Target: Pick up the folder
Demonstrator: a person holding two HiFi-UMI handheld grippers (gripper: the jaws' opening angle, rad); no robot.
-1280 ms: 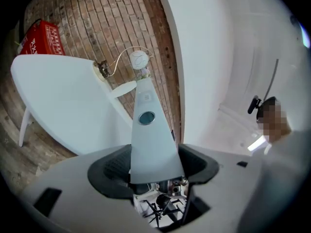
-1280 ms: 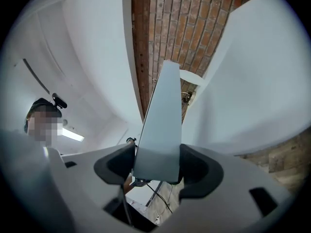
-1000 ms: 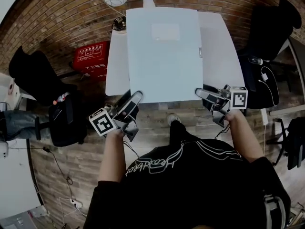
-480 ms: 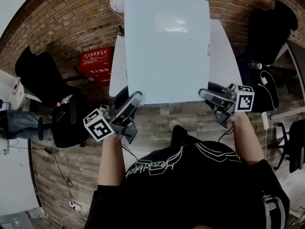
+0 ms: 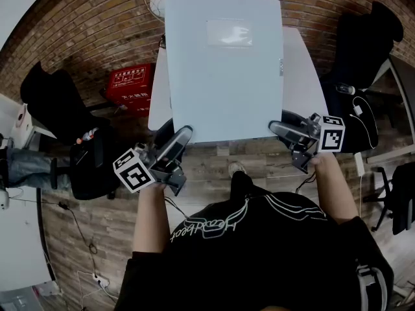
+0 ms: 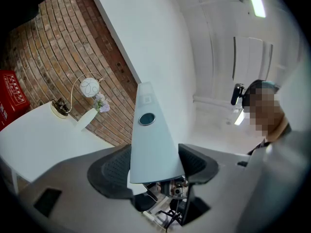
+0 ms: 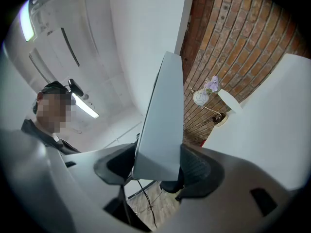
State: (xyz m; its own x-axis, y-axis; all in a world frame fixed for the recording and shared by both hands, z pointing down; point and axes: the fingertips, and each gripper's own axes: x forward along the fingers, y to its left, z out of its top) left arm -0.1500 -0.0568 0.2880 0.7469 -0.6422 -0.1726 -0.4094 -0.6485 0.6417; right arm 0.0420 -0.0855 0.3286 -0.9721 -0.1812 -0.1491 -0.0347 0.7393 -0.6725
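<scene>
At the left of the head view, a red box (image 5: pixel 130 83) sits on the floor by the brick wall. Just right of it and lower, my left gripper (image 5: pixel 176 141) grips the near left corner of the folder (image 5: pixel 224 63). In the left gripper view, that gripper (image 6: pixel 155 165) has its jaws clamped on either side of the folder's (image 6: pixel 153 140) thick edge, and the pads press against both faces.

The pale folder fills the upper middle of the head view. It is lifted off the tabletop (image 5: pixel 308 76) and hides most of it. The white tabletop (image 6: pixel 34 144) shows in the lower left of the left gripper view, with a round lamp (image 6: pixel 90 87) and a small vase of flowers (image 6: pixel 92 114) at its far end.

At the right, my right gripper (image 5: pixel 280 129) holds the near right corner. In the right gripper view, this gripper (image 7: pixel 158 168) is likewise clenched on the folder (image 7: pixel 163 125), with the tabletop (image 7: pixel 272 130) to its right. A black chair (image 5: pixel 366 37) stands at the far right of the head view.
</scene>
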